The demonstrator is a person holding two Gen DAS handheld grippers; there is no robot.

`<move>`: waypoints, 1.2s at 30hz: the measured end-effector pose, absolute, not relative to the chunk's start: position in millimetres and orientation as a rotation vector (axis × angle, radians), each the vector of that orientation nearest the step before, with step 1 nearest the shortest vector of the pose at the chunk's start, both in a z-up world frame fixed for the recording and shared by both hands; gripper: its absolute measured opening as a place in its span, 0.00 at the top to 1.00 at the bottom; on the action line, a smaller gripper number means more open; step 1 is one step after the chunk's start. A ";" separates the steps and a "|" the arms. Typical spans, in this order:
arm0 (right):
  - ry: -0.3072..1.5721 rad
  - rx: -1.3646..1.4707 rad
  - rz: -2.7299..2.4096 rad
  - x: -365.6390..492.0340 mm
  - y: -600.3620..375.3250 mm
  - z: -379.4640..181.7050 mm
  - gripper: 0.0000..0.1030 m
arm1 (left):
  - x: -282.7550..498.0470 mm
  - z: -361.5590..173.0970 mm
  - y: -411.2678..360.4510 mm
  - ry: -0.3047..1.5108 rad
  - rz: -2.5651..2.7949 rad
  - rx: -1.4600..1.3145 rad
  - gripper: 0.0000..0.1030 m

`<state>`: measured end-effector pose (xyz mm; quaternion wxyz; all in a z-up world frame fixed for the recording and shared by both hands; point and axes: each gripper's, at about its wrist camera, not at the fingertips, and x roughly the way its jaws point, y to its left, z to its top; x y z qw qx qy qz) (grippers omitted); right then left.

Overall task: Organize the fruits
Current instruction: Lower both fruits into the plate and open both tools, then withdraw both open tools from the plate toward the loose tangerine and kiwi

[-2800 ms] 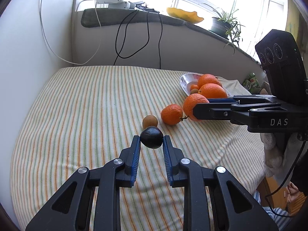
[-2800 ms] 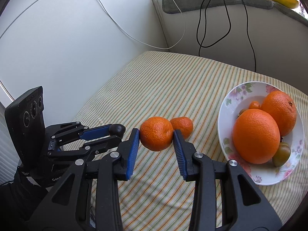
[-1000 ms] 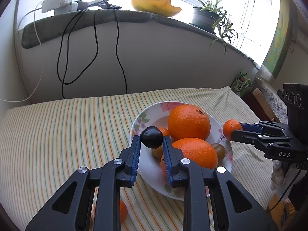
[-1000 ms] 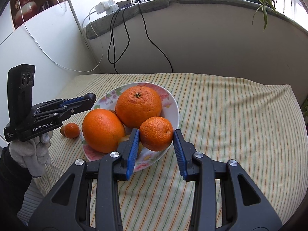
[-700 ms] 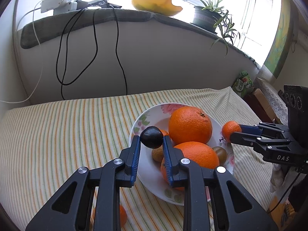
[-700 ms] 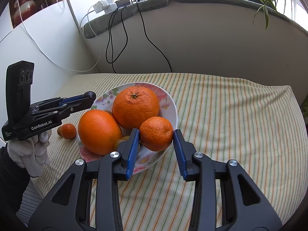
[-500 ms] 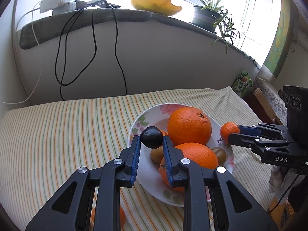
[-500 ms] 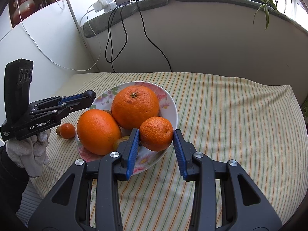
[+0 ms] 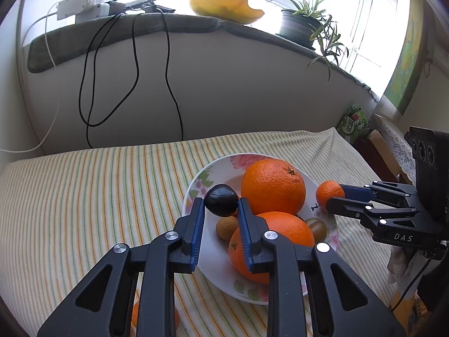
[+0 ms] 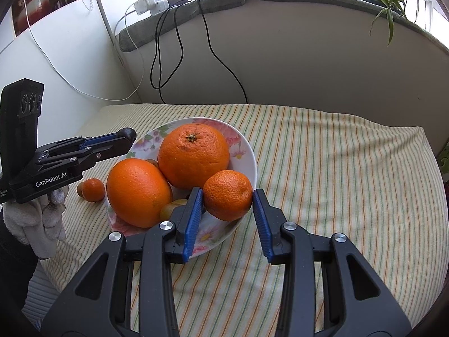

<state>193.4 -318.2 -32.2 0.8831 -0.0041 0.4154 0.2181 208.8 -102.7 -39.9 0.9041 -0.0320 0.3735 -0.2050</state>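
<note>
left gripper (image 9: 221, 205) pinches dark fruit (image 9: 221, 200) over bowl (image 9: 193, 193) | right gripper (image 10: 228, 196) pinches mandarin (image 10: 228, 195) over bowl rim

A lived-in room of a home: a striped tablecloth (image 9: 84, 196) covers a table set against a wall under a sunlit window. On the padded sill (image 9: 168, 28) above the cloth stand a potted plant (image 9: 303, 25), a yellow dish (image 9: 224, 5) and a power strip (image 9: 81, 7) whose cables hang down
</note>
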 end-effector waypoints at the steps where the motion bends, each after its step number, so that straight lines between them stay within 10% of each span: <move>1: 0.864 -0.009 0.454 193.3 -318.3 -32.1 0.63 | 208.1 -39.6 -102.7 0.771 -0.422 -0.066 0.78; 25: 0.782 -0.056 0.431 168.7 -312.0 -9.2 0.17 | 191.6 -26.3 -102.5 0.731 -0.407 -0.050 0.45; 36: 0.754 -0.076 0.436 147.1 -300.6 2.2 0.15 | 168.7 -14.3 -98.0 0.697 -0.381 -0.002 0.38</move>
